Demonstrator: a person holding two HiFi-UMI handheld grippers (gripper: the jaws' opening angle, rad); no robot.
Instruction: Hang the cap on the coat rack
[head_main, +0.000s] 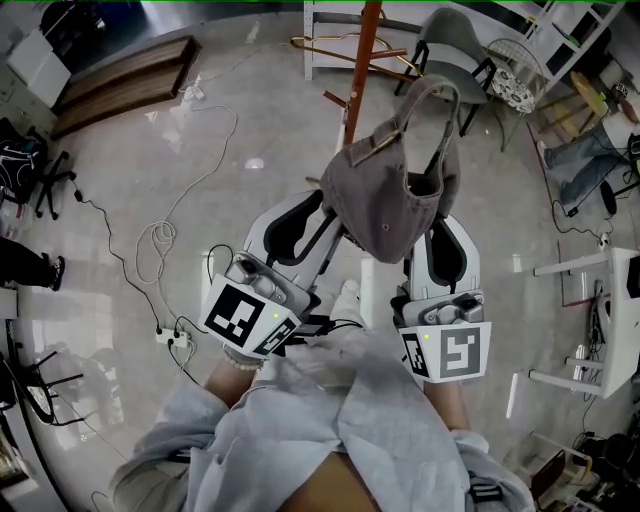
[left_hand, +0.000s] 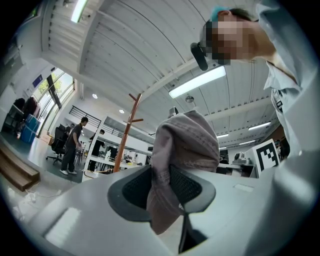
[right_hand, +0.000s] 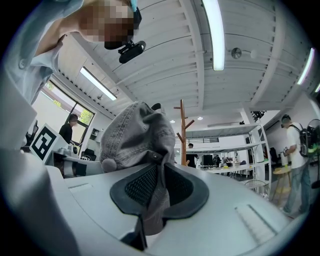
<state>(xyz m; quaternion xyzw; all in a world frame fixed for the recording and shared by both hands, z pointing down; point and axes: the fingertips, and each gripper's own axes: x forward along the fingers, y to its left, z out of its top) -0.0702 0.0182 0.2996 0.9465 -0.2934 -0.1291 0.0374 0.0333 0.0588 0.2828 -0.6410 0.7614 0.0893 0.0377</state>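
I hold a grey cap (head_main: 385, 195) up in front of me with both grippers. My left gripper (head_main: 322, 208) is shut on the cap's left edge, and the fabric (left_hand: 182, 145) is pinched between its black pads (left_hand: 135, 187). My right gripper (head_main: 438, 222) is shut on the cap's right side by the strap, with cloth (right_hand: 132, 137) folded between its pads (right_hand: 142, 185). The cap's back strap arches upward. The brown wooden coat rack (head_main: 365, 50) stands just beyond the cap. Its pole and pegs (left_hand: 131, 132) appear in the left gripper view and again (right_hand: 182, 132) in the right gripper view.
Cables (head_main: 150, 250) and a power strip (head_main: 175, 340) lie on the floor at the left. A grey chair (head_main: 450, 40) and a wire basket (head_main: 515, 75) stand behind the rack. White table frames (head_main: 600, 300) are at the right. People (left_hand: 72, 145) stand farther off.
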